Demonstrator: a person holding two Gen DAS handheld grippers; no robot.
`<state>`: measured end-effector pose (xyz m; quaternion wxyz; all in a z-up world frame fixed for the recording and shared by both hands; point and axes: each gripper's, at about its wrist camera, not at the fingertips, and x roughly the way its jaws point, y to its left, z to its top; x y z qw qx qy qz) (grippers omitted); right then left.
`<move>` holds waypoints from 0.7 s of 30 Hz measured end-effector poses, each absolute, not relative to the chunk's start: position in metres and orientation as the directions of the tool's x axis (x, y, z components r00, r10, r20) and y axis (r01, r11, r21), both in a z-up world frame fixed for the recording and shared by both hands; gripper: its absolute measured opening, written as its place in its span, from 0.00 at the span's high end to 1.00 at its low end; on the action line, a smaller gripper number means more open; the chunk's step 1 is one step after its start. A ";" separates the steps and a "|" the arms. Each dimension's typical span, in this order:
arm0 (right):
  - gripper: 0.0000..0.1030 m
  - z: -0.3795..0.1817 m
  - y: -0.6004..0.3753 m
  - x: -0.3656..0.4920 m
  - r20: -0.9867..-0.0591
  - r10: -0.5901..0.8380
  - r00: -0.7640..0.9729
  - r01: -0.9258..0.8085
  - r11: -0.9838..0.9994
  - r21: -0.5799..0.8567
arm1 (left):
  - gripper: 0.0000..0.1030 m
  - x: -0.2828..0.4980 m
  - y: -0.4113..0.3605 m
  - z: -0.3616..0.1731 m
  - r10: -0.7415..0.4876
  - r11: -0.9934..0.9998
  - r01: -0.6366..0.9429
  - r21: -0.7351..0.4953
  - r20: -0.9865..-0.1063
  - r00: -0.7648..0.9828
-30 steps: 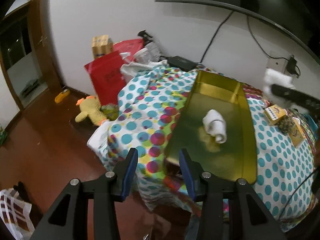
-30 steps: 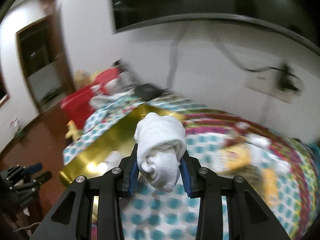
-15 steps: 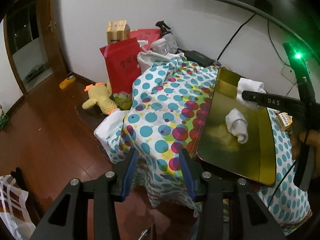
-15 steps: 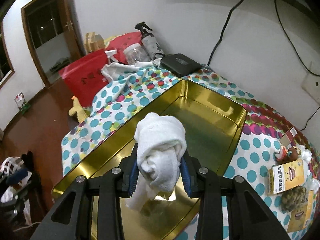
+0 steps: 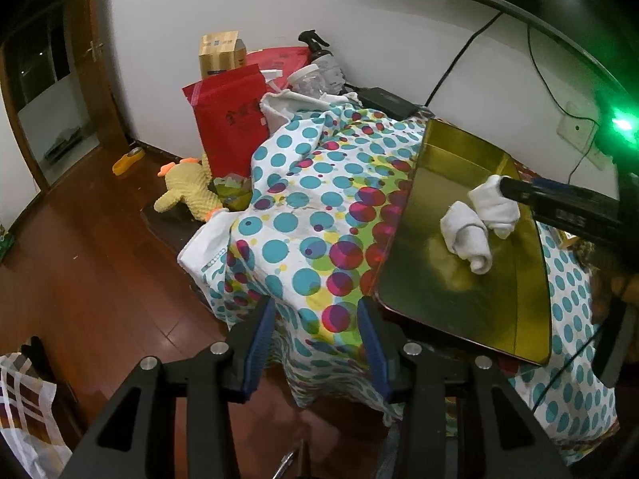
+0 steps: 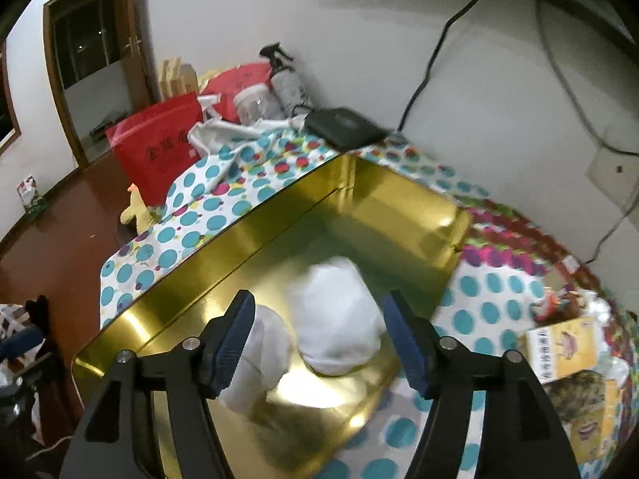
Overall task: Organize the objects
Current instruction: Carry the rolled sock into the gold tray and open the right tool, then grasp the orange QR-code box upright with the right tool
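A gold tray [image 6: 399, 207] lies on a table under a polka-dot cloth [image 5: 319, 199]. Two rolled white towels rest in it side by side. My right gripper [image 6: 318, 299] hovers low over the tray and its jaws are opening. The blurred towel [image 6: 339, 323] sits between the pads but is free of them, and the other roll [image 6: 263, 343] lies to its left. In the left wrist view both rolls [image 5: 465, 235] [image 5: 495, 205] show inside the tray [image 5: 439, 167]. My left gripper [image 5: 317, 319] stands open and holds nothing at the table's near left corner.
A red bag [image 5: 231, 127], a plush duck [image 5: 185, 195] and a plaid cloth [image 5: 24, 407] sit on the wooden floor at the left. A black box [image 6: 343, 125], a jar and a spray bottle stand by the wall. Small packets [image 6: 563, 347] lie right of the tray.
My right gripper came down over the tray and let go of the rolled towel, which now lies beside the first one. My left gripper drifted left, so the tray sits further right in its view.
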<state>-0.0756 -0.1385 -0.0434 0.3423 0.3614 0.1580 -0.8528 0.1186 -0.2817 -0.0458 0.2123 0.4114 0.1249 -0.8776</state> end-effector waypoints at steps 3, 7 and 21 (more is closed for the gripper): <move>0.35 -0.034 -0.109 -0.067 -0.693 -0.469 -0.547 0.686 -0.726 -0.050 | 0.58 0.115 -0.273 -0.045 -0.263 -0.888 0.459 -0.040 -0.775 -0.575; 0.33 -0.031 -0.058 -0.053 -0.646 -0.429 -0.632 0.650 -0.747 -0.139 | 0.58 0.109 -0.254 -0.043 -0.251 -0.908 0.418 -0.020 -0.773 -0.583; 0.32 -0.064 0.121 -0.081 -0.650 -0.203 -0.733 0.415 -0.890 -0.191 | 0.58 0.070 -0.166 -0.030 -0.188 -0.971 0.233 0.052 -0.768 -0.613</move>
